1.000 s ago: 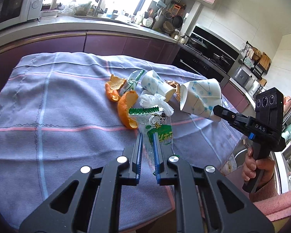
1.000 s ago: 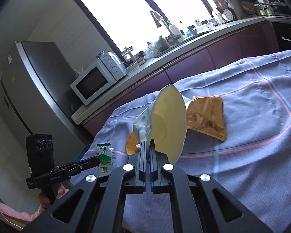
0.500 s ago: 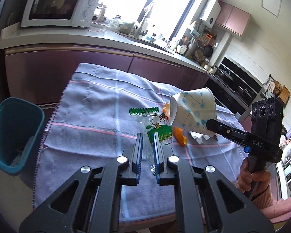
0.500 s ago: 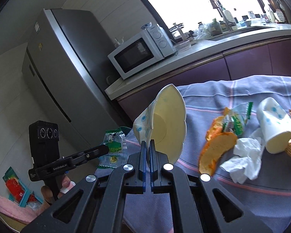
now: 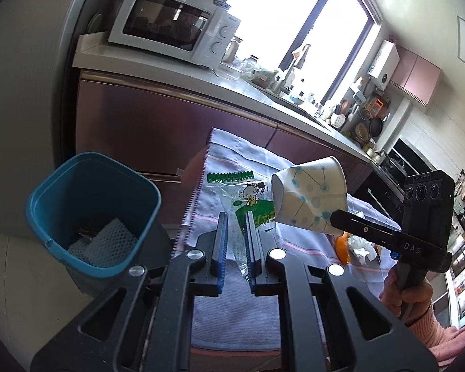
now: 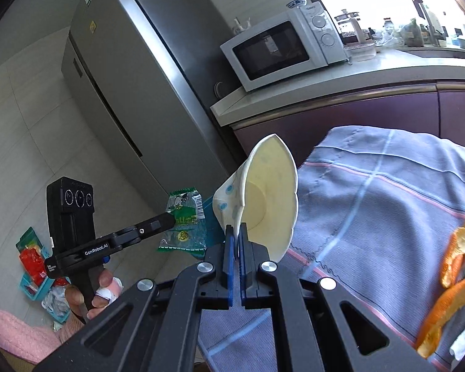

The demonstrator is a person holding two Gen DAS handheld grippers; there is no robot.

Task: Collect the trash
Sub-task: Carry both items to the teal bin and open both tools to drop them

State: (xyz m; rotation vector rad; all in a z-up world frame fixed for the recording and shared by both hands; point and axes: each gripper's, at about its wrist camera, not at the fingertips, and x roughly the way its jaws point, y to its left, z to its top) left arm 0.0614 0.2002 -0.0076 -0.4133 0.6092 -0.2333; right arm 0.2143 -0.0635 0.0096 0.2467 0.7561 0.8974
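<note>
While both cameras look past the near left end of the table, each picks up things the other misses. From the left wrist, the left gripper (image 5: pixel 235 241) has its blue-padded fingers (image 5: pixel 222 232) closed on the lower part of a clear snack wrapper (image 5: pixel 248 204) printed with green and a cartoon figure, so the wrapper hangs in the air above the edge of the checked tablecloth (image 5: pixel 232 303). Only this view shows the blue trash bin (image 5: pixel 91 210) on the floor, low and to the left of the wrapper, with pieces of white mesh foam (image 5: pixel 105 245) lying at its bottom. It also shows the right gripper (image 5: pixel 334 221) from the side, reaching in from the right with a paper cup (image 5: pixel 308 193) clamped by its rim and tilted on its side, just right of the wrapper. From the right wrist, the right gripper (image 6: pixel 236 232) is seen pinching the cup (image 6: pixel 263 201) wall between its nearly shut fingers, the cup's cream inside facing the camera. This view alone shows orange peel (image 6: pixel 446 303) on the cloth at far right, a fridge (image 6: pixel 130 71) behind, and the left gripper (image 6: pixel 170 217) holding the wrapper (image 6: pixel 184 220) left of the cup. A microwave (image 6: pixel 282 45) sits on the counter in both views.
</note>
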